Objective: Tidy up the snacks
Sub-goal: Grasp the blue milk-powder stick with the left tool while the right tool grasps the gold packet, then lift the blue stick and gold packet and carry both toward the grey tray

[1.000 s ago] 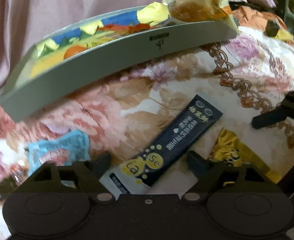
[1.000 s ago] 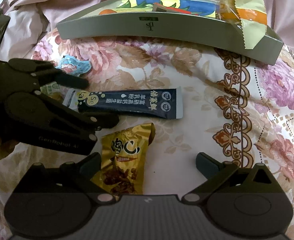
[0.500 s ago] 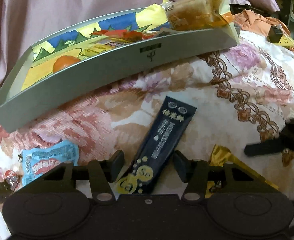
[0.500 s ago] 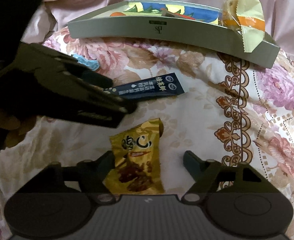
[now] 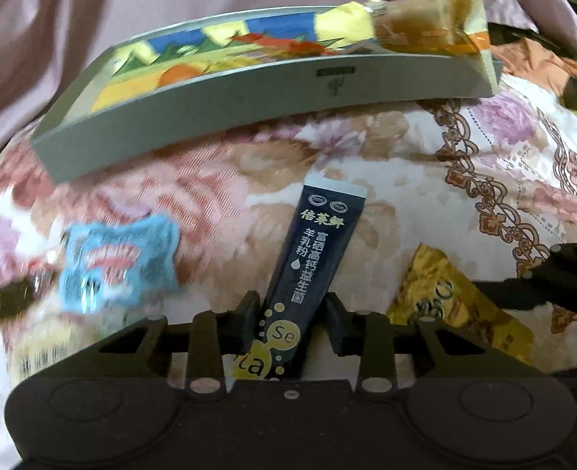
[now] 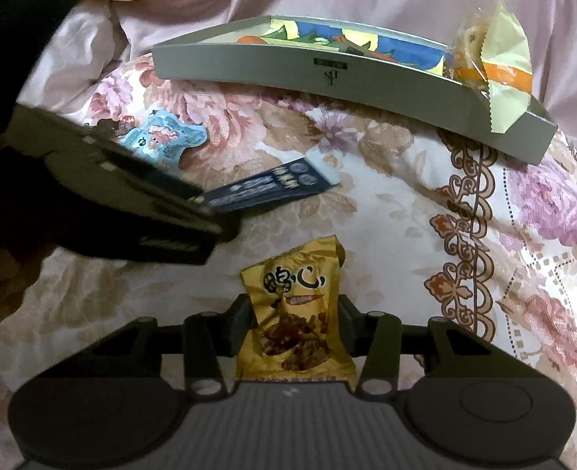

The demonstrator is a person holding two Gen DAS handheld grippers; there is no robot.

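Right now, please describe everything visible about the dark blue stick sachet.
The dark blue stick sachet is a long, narrow, glossy packet with a pale sealed strip at its far end, white characters down its face and yellow dots marked "Se" near its lower end. The left gripper has its jaws closed on that lower end. The sachet points toward the grey tray, short of it, above the floral bedcover. Whether its far end touches the cover, I cannot tell.

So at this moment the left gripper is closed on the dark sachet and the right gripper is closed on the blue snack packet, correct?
Not quite. The left gripper is closed on the dark sachet, but the right gripper is closed on the gold snack packet, as the right wrist view shows. The blue snack packet lies on the floral cloth, held by neither gripper.
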